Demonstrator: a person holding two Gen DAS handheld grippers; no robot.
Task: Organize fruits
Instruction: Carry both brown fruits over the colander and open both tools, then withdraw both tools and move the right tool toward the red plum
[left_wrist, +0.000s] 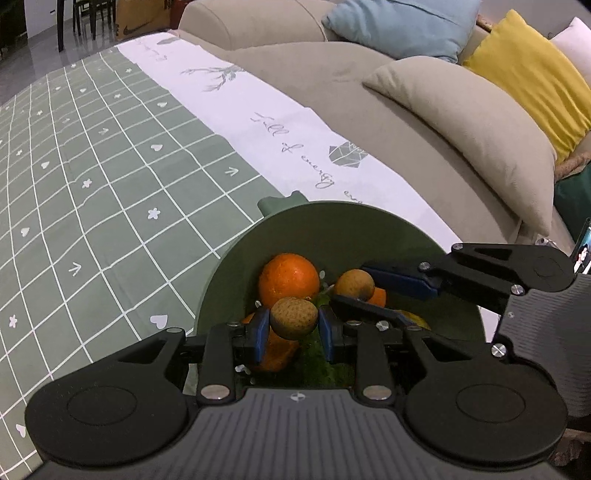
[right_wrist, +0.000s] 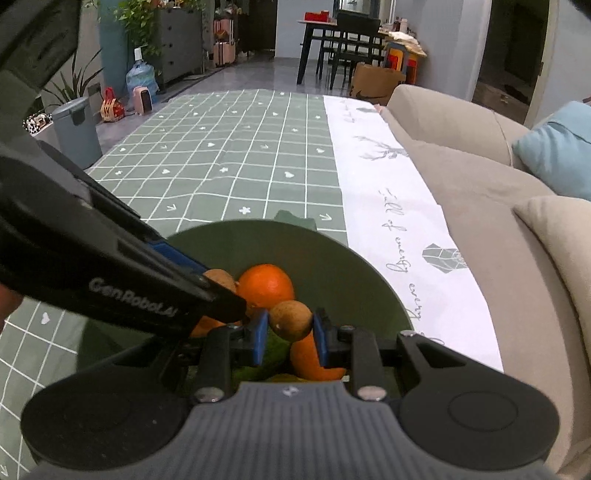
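A green bowl (left_wrist: 332, 236) (right_wrist: 332, 266) sits on the checked tablecloth and holds a large orange (left_wrist: 288, 280) (right_wrist: 266, 286), more orange fruit and something green underneath. Both grippers hang over the bowl. My left gripper (left_wrist: 293, 322) is shut on a small brown round fruit (left_wrist: 293, 318) between its blue pads. My right gripper (right_wrist: 290, 325) is shut on a second small brown fruit (right_wrist: 290, 319). In the left wrist view the right gripper (left_wrist: 352, 287) reaches in from the right with its fruit (left_wrist: 354, 283). In the right wrist view the left gripper (right_wrist: 223, 291) comes in from the left, partly hiding its fruit (right_wrist: 221, 280).
A green and white checked tablecloth (left_wrist: 110, 177) with a white printed border covers the table. A beige sofa (left_wrist: 332, 81) with blue, yellow and beige cushions runs along the table's far side. Beyond the table stand a dining table with chairs (right_wrist: 340, 40), a bin and plants.
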